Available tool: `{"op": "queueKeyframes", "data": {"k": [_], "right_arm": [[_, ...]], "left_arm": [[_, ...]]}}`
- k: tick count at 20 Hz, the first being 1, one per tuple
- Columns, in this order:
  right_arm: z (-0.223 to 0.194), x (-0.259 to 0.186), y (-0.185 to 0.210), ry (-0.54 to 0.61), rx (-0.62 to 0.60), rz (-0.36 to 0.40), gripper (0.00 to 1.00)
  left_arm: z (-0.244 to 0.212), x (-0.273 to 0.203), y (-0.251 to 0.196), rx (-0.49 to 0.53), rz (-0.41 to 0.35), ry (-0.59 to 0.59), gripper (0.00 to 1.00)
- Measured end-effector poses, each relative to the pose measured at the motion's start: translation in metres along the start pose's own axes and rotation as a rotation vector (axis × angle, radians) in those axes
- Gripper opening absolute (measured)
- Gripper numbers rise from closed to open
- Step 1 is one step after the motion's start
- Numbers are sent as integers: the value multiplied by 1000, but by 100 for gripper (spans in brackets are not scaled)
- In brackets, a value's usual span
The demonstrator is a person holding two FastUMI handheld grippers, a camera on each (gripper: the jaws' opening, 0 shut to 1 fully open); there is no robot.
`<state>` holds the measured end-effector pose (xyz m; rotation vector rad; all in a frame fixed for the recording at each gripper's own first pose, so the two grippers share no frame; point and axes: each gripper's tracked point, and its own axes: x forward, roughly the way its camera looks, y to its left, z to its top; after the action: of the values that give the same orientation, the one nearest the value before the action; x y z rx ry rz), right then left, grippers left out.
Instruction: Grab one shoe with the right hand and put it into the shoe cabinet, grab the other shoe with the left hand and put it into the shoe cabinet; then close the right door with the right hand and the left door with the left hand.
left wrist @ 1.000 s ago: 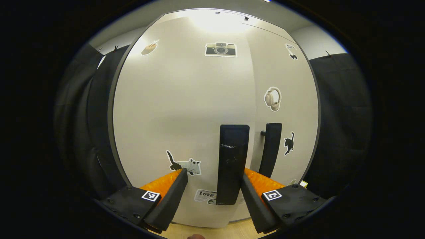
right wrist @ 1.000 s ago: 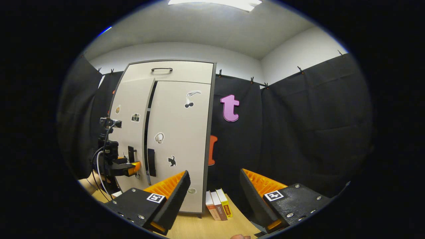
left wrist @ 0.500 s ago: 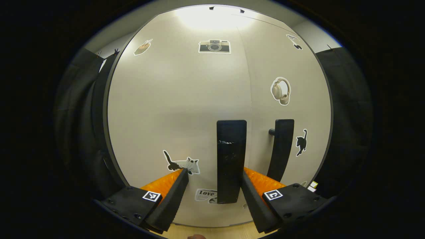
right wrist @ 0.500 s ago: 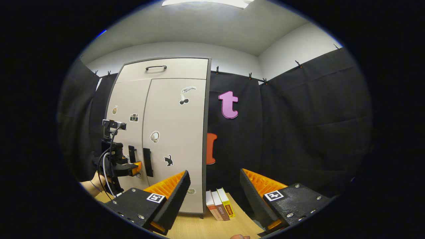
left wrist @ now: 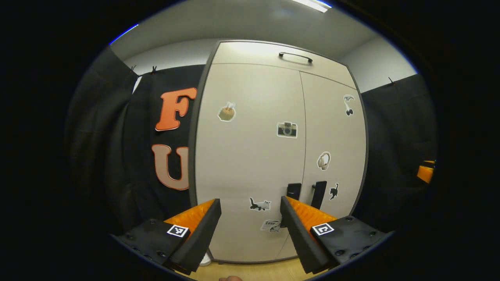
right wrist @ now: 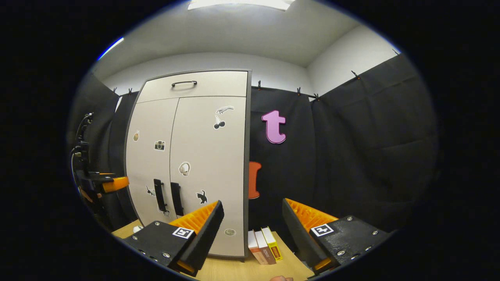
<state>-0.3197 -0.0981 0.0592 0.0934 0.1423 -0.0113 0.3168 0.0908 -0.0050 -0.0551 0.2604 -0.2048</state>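
Both doors of the shoe cabinet [right wrist: 187, 164] are being seen flush shut, left door [left wrist: 250, 164] and right door [left wrist: 332, 156] meeting at the paired handles [right wrist: 168, 197]; the shoes are judged to be lying inside, hidden. The closing step is judged finished, so nothing but withdrawal is being called for. Books [right wrist: 265, 245] are standing at the desk's [right wrist: 242, 269] far edge, just beside the cabinet. Left tongs [left wrist: 250, 218] and right tongs [right wrist: 252, 220] are being held released, grasping nothing.

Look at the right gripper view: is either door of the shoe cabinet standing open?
No: the left door and the right door both lie flush with the shoe cabinet, meeting along one thin seam.
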Motion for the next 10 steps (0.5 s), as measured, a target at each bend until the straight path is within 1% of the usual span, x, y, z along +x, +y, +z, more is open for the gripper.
{"op": "queueKeyframes", "data": {"k": [1, 2, 3, 4, 6, 10], "right_arm": [[3, 2, 4, -7, -1, 11, 93], [7, 4, 8, -15, -4, 19, 93], [12, 6, 13, -24, -5, 25, 98], [16, 7, 17, -33, -5, 32, 98], [24, 10, 28, -51, -3, 47, 93], [32, 13, 52, -70, -13, 72, 93]], "left_arm": [[11, -16, 14, -1, 11, -9, 99], [21, -30, 28, -1, 28, -19, 99], [31, -45, 48, 6, 54, -23, 98], [40, -61, 67, 17, 87, -33, 97], [68, -87, 96, 32, 152, -55, 98], [98, -126, 134, 45, 222, -122, 98]]}}
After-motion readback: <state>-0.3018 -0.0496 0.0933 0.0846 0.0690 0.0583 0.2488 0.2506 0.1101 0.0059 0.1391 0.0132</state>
